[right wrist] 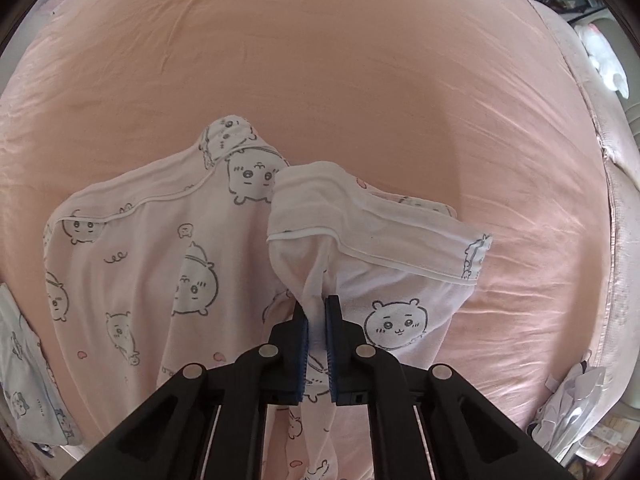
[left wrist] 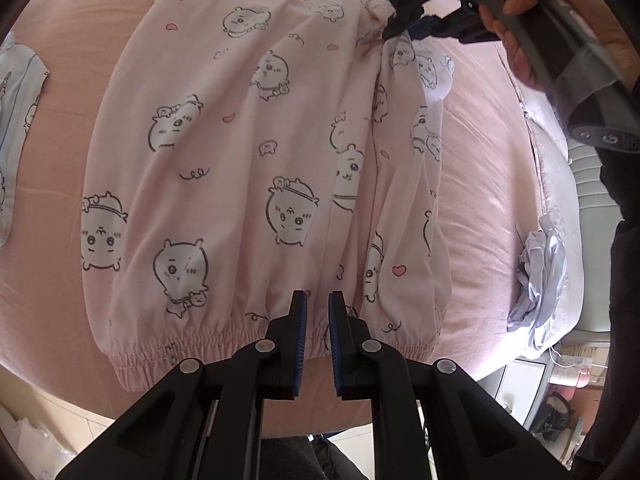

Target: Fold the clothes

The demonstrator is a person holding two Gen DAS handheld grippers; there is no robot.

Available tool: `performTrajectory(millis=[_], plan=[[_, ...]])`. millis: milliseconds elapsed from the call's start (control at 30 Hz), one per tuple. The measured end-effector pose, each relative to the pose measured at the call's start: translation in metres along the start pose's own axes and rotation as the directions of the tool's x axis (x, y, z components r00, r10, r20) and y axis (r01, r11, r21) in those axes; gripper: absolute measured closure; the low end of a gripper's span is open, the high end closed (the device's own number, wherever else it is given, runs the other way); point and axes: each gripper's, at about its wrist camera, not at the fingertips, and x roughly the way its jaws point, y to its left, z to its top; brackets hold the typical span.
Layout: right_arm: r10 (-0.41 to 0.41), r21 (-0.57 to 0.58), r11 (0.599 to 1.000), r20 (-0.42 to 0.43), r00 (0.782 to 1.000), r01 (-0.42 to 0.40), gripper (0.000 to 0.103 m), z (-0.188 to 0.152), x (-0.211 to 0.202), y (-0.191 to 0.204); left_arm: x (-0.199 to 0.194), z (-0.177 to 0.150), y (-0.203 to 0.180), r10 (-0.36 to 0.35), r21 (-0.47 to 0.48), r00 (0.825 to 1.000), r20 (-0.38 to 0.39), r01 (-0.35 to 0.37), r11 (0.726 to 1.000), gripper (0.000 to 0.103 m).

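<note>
A: Left gripper [left wrist: 318, 300] — state?

B: Jaws stood a narrow gap apart with nothing between them. The tips hung over the elastic waistband of the pink cartoon-print pants [left wrist: 260, 160], which lay flat ahead of the tongs on the pink bedsheet [left wrist: 480, 184]. Whether the tips touched the cloth, I could not tell.

A: Right gripper [right wrist: 317, 312]?

B: Clamped on a bunched fold of the pants [right wrist: 160, 260] — fabric filled the slot between the blue pads. The cuff end hung just ahead of the tips, lifted off the sheet [right wrist: 360, 80]. In the left view the right gripper [left wrist: 394, 26] sat at the far right corner of the garment, the hand [left wrist: 560, 28] behind it.

A: Surroundings?

B: A light blue garment [left wrist: 16, 128] lay far left of the left tongs, apart from the pants. Crumpled white cloth [left wrist: 536, 280] sat to the right at the bed edge.
</note>
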Motion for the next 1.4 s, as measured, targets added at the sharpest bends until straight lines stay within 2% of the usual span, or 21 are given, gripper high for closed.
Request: performTrajectory(millis=[367,533,633,700,733,767,900,1033,1133,1300,1400], plan=[[0.073,-0.012,0.997,0.019,0.997,-0.073,0.098,0.001,-0.014,-0.022,0.008,-0.004,-0.026,0.044,0.075,0.999,-0.017,-0.042,0.996,0.093],[0.092,-0.022,0.996,0.027,0.995,-0.091,0.098,0.002,-0.022,-0.033,0.013,-0.004,-0.041,0.066,0.103,0.998,-0.019,-0.064,0.993,0.089],[0.110,-0.024,0.994,0.031,0.993,-0.109,0.098,0.004,-0.023,-0.040,0.016,-0.004,-0.045,0.074,0.105,0.997,-0.019,-0.072,0.992,0.071],[0.122,-0.025,0.992,0.033,0.992,-0.121,0.098,0.004,-0.024,-0.044,0.018,-0.002,-0.048,0.082,0.111,0.997,-0.015,-0.079,0.991,0.031],[0.125,-0.027,0.992,0.036,0.991,-0.125,0.098,0.004,-0.025,-0.045,0.019,-0.001,-0.050,0.085,0.116,0.996,-0.014,-0.083,0.990,0.025],[0.129,-0.028,0.991,0.038,0.991,-0.128,0.098,0.003,-0.026,-0.045,0.020,0.000,-0.051,0.084,0.122,0.996,-0.014,-0.082,0.989,0.023],[0.143,-0.034,0.989,0.049,0.988,-0.142,0.098,0.000,-0.031,-0.049,0.026,0.001,-0.061,0.061,0.144,0.998,-0.031,-0.056,0.988,0.023],[0.151,-0.036,0.988,0.061,0.987,-0.149,0.098,-0.004,-0.034,-0.055,0.036,-0.001,-0.078,0.080,0.189,0.996,-0.044,-0.070,0.980,0.023],[0.162,-0.034,0.987,0.060,0.985,-0.160,0.098,-0.004,-0.034,-0.059,0.042,-0.003,-0.083,0.068,0.196,0.995,-0.070,-0.053,0.979,0.023],[0.180,-0.030,0.983,0.059,0.982,-0.179,0.098,-0.005,-0.033,-0.066,0.021,-0.003,-0.093,0.074,0.196,0.997,0.013,-0.075,0.978,0.023],[0.191,-0.028,0.981,0.058,0.980,-0.190,0.098,-0.005,-0.032,-0.070,0.029,0.002,-0.087,0.082,0.181,0.997,-0.008,-0.079,0.980,0.023]])
